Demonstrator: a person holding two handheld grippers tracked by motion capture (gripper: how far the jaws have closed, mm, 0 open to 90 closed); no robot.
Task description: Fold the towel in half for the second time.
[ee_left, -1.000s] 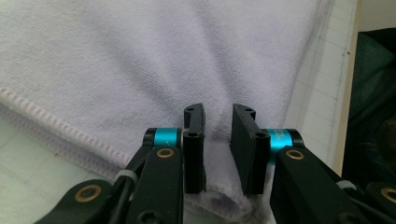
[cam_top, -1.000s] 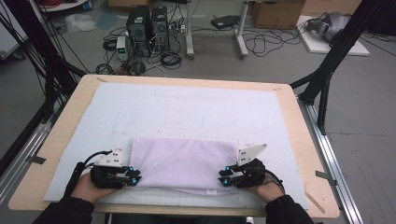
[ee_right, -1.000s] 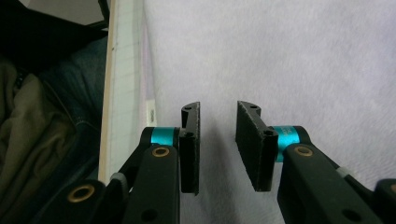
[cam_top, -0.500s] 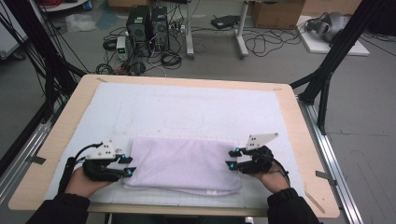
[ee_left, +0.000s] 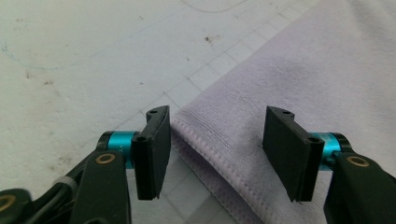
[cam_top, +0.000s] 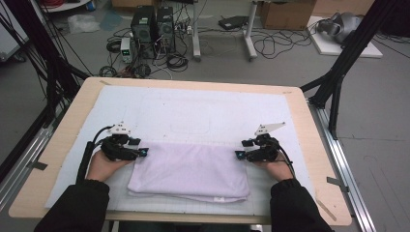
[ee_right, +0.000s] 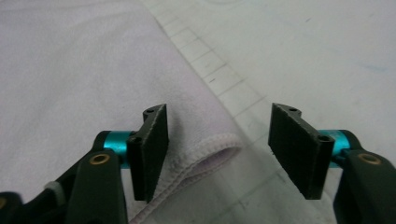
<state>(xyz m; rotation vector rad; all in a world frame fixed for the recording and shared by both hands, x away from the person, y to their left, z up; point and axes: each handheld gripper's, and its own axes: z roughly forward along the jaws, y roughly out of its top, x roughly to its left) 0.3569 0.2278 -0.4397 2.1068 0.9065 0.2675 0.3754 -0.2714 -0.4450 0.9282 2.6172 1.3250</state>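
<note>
We see both grippers, left (cam_top: 145, 152) and right (cam_top: 238, 154), just opened off the towel (cam_top: 189, 170) at 9 and 3 o'clock, holding nothing, so we judge this fold finished.

Lilac towel (cam_top: 191, 170) on a white gridded mat (cam_top: 212, 108) — black jaws, teal hubs.

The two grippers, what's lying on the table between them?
The high view shows a folded lilac towel spanning the white grid mat from the left gripper to the right gripper. Each gripper view shows a towel corner between open jaws.
</note>
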